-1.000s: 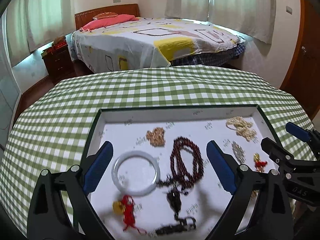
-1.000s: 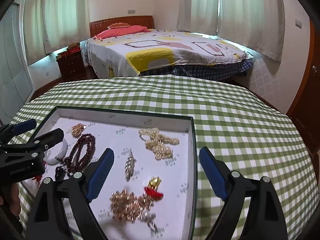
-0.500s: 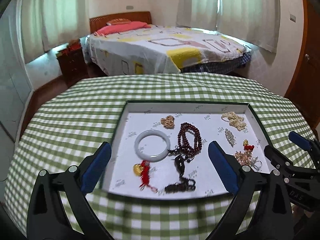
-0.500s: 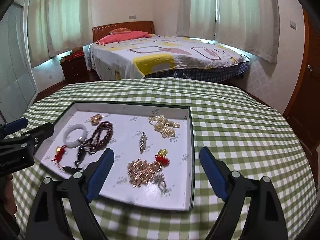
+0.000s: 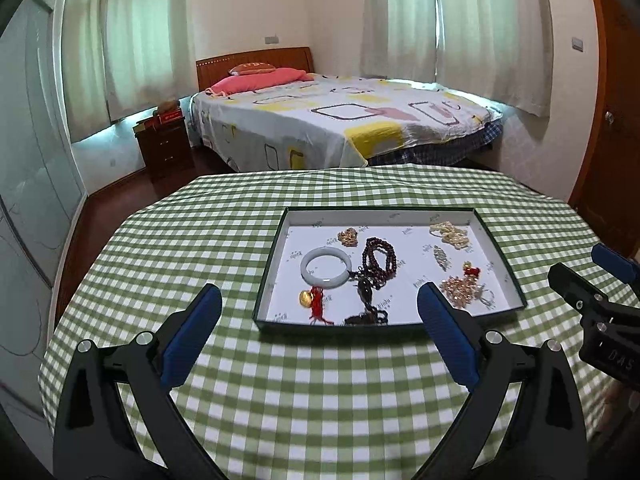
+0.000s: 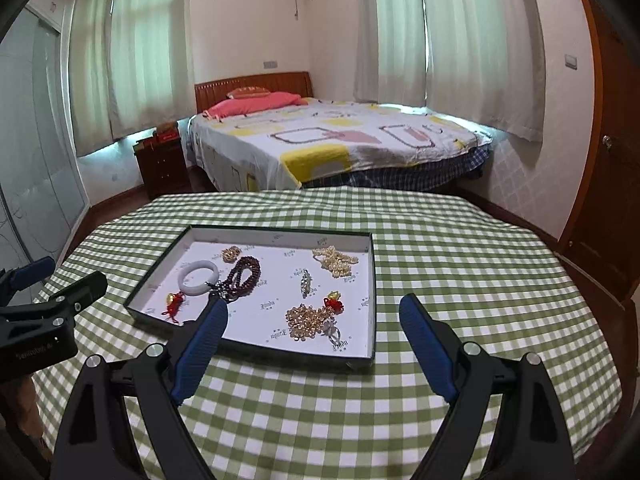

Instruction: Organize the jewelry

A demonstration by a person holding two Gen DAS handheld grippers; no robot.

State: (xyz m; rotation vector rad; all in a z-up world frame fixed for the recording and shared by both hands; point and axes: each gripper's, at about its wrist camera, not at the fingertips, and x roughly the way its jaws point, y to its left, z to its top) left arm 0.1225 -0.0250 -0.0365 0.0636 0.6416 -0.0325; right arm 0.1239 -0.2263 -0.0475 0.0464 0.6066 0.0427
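A shallow dark-rimmed tray is set on a green-and-white checked tablecloth, and the jewelry is spread on its white lining. Small repeated printed marks are seen on the lining, too small to be read. Inside the tray, a white bangle is laid toward the left, with dark red beads just beside it on the right, a pearl strand at the far right corner, and a gold chain cluster toward the near right. The left gripper is held wide open and empty, short of the tray's near edge. The right gripper is likewise spread wide, with nothing gripped. "DAS" is read on the right gripper's body in the left view.
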